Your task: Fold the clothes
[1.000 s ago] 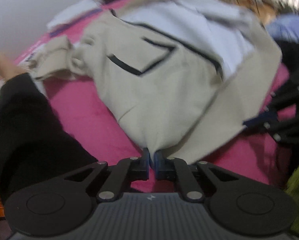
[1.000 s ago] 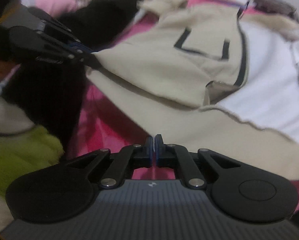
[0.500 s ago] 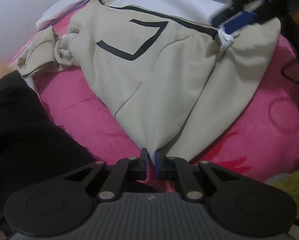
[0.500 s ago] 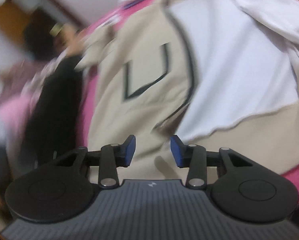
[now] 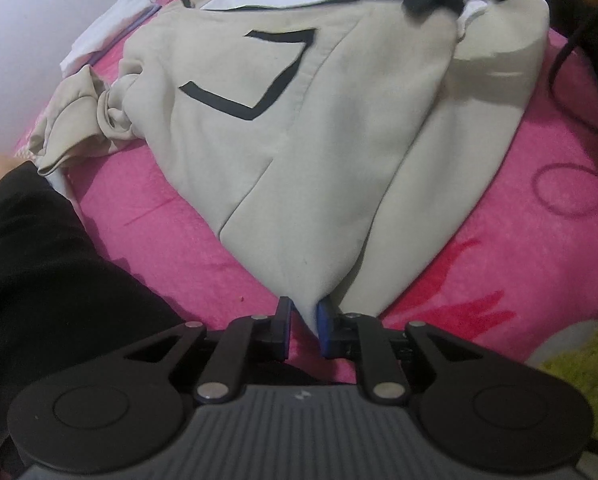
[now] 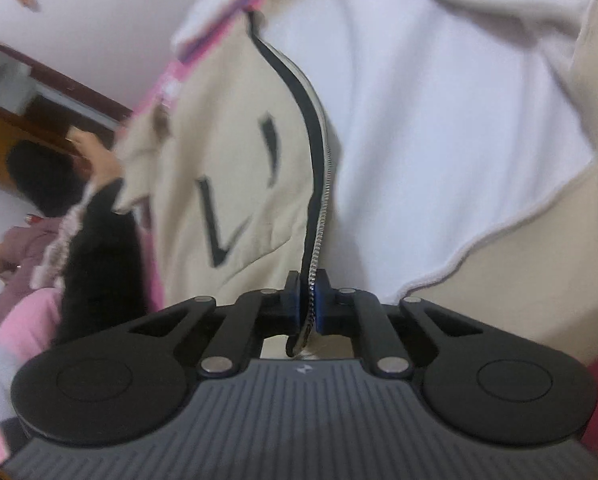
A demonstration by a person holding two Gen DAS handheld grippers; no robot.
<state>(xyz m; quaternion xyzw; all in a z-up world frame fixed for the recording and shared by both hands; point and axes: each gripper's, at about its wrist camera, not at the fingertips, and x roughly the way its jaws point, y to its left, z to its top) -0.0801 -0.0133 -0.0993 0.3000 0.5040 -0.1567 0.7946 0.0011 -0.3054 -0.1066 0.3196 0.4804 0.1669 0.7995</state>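
Jacket [image 5: 331, 128] hem corner slackening inside opening left tool [image 5: 304, 330]; right tool [image 6: 307, 306], previously apart, clamped onto zipper edge [image 6: 317, 184], readied for folding.

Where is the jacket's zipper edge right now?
In the right wrist view the zipper edge runs down the centre between the beige front and the white lining, its lower end pinched in the right tongs.

no words, numbers or brand names can be read in either view. the only sign is a small pale zigzag emblem, like a lightning bolt, moulded on the ribbed grey body of the left gripper [image 5: 303, 334] and again on the right gripper [image 6: 308, 308]. the black angular lines on the beige jacket [image 5: 299, 128] form no letters.
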